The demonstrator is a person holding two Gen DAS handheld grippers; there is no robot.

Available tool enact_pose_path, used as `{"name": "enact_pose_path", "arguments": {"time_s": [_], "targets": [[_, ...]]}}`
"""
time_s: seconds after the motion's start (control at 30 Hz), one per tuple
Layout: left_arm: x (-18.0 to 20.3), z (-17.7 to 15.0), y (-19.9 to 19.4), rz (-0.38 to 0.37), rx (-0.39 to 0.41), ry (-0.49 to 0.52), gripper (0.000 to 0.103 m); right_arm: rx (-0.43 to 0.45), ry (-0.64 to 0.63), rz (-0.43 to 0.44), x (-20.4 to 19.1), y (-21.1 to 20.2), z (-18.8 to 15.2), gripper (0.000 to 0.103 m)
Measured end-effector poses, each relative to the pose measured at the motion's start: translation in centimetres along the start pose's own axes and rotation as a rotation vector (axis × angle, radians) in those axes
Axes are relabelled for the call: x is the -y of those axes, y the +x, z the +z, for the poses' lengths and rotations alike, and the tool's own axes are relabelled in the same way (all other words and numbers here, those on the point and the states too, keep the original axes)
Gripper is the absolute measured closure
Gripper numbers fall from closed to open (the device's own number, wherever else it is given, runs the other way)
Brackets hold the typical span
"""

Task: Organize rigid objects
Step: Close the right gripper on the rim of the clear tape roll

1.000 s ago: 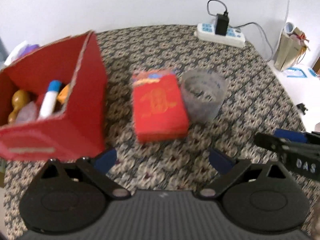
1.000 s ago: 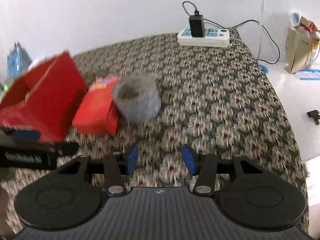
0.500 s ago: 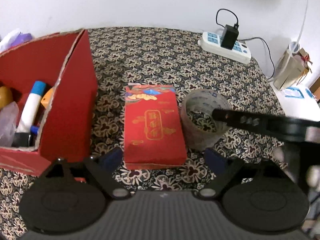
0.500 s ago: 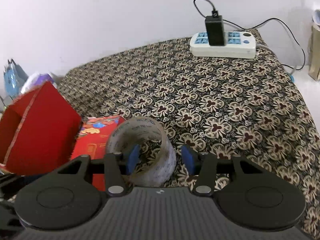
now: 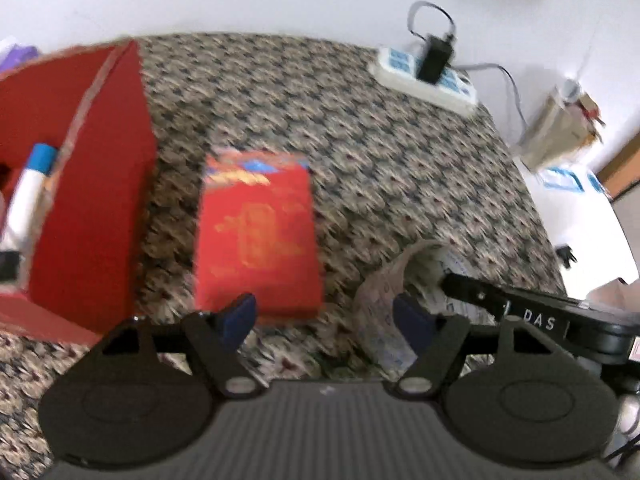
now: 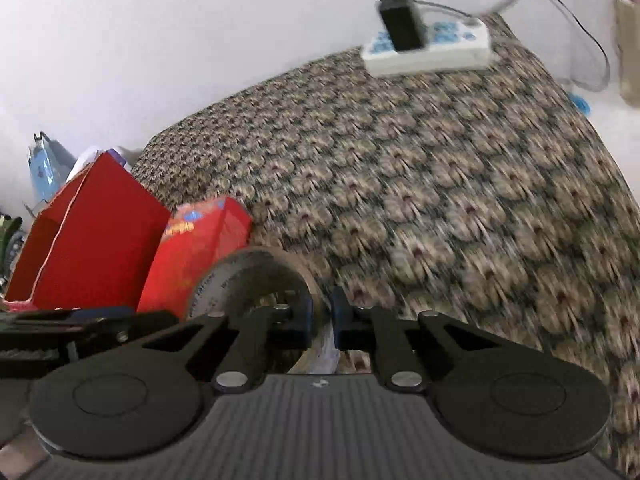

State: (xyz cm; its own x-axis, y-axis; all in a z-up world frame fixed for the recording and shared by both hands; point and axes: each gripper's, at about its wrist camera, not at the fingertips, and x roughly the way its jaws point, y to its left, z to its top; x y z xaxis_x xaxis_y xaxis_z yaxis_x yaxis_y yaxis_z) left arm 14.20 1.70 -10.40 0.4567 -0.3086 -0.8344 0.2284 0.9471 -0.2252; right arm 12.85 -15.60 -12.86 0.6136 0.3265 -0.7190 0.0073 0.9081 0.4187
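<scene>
Left wrist view: the left gripper (image 5: 324,318) hangs with its jaws apart and nothing between them; they have just been closing. Its blue pads sit low over the near edge of the flat red rectangular packet with gold print (image 5: 258,236), which lies on the flower-patterned cloth (image 5: 360,148) just right of the open red cardboard box (image 5: 90,208). If the jaws close from here they may only nip that edge, so the packet could slip or tip. The right gripper (image 5: 448,280) reaches in from the right, onto the clear tape roll (image 5: 384,300) that lies right of the packet. Blur smears the print, and the box's contents are cut off apart from a white tube with a blue cap (image 5: 28,196).

Right wrist view: the right gripper (image 6: 320,314) is clamped on the wall of the tape roll (image 6: 248,272), one finger inside the ring and one outside. A grip on one thin wall could let the roll swing or twist loose when lifted toward the box (image 6: 92,236). The roll's lower part is hidden behind the fingers.
</scene>
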Motion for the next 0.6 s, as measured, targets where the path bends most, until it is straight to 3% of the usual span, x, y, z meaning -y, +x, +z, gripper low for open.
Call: {"name": "enact_pose_path", "arguments": {"time_s": [0.2, 0.43, 0.5, 0.6], "targets": [[2.1, -2.1, -0.1, -0.037, -0.051, 0.053, 0.035, -0.010, 0.085, 0.002, 2.0, -3.5, -3.2, 0.103], [3.5, -5.2, -1.0, -0.050, -0.077, 0.094, 0.035, 0.007, 0.048, -0.061, 1.8, -6.9, -6.7, 0.103], [3.6, -6.1, -1.4, -0.057, -0.073, 0.098, 0.028, 0.013, 0.018, -0.091, 1.5, -7.5, -7.6, 0.103], [3.5, -7.2, -1.6, -0.032, -0.067, 0.107, 0.026, 0.013, 0.013, -0.103, 1.3, -8.0, -8.7, 0.103]]}}
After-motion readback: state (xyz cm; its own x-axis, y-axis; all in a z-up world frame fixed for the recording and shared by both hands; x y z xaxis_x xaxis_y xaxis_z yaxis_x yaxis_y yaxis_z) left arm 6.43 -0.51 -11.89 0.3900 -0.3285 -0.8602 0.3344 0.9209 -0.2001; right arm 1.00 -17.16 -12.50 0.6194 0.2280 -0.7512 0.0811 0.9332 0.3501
